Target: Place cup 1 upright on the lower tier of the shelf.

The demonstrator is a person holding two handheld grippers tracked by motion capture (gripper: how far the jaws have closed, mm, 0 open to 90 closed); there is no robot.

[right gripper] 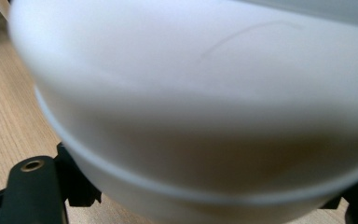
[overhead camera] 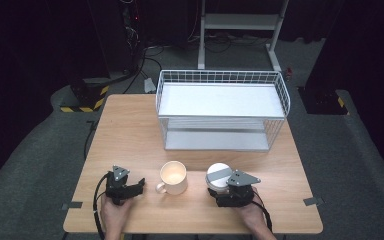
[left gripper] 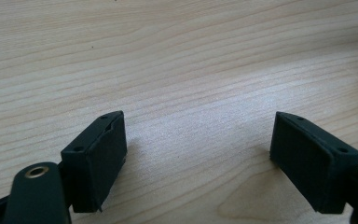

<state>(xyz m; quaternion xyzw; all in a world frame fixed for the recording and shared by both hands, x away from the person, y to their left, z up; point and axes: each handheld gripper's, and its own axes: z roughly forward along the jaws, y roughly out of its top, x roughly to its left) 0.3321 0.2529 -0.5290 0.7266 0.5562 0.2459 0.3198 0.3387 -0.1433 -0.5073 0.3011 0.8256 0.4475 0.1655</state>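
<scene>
At the near edge of the table (overhead camera: 130, 125), the right gripper (overhead camera: 223, 189) has its jaws around a white bowl (overhead camera: 218, 175), which sits just right of the mug (overhead camera: 173, 176); the close, blurred right gripper view suggests the pads press its sides, though I cannot be sure. The left gripper (overhead camera: 136, 186) rests left of the mug, jaws apart over bare wood. A wire basket (overhead camera: 222, 107) stands behind.

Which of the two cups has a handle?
The cream mug in the middle, handle at its left. The white cup at the right gripper shows none.
</scene>
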